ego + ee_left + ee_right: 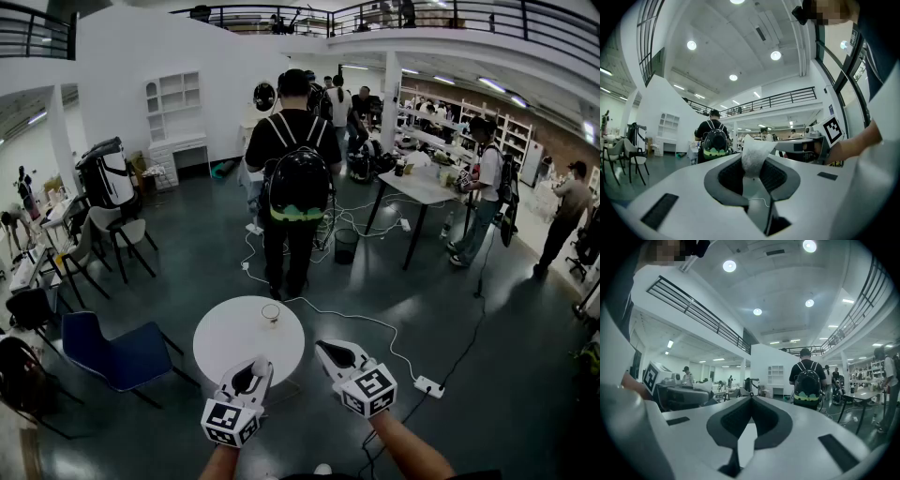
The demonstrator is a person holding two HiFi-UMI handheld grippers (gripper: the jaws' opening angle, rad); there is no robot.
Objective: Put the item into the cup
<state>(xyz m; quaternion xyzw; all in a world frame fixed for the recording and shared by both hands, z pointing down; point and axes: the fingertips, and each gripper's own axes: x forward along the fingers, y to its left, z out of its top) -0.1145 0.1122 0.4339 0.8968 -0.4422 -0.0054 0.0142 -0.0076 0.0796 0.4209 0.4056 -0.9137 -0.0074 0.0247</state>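
Observation:
A small cup stands near the far edge of a round white table. My left gripper hovers level over the table's near edge, short of the cup. It is shut on a white tea-bag-like pouch that sticks up between the jaws, with a thin thread hanging below it. In the left gripper view the left gripper hides the cup. My right gripper is held beside the table's near right edge. Seen in its own view, the right gripper is shut with nothing in it.
A person with a black backpack stands just beyond the table. A blue chair sits to the left of it. A white cable runs across the floor to a power strip on the right. Desks and more people fill the back right.

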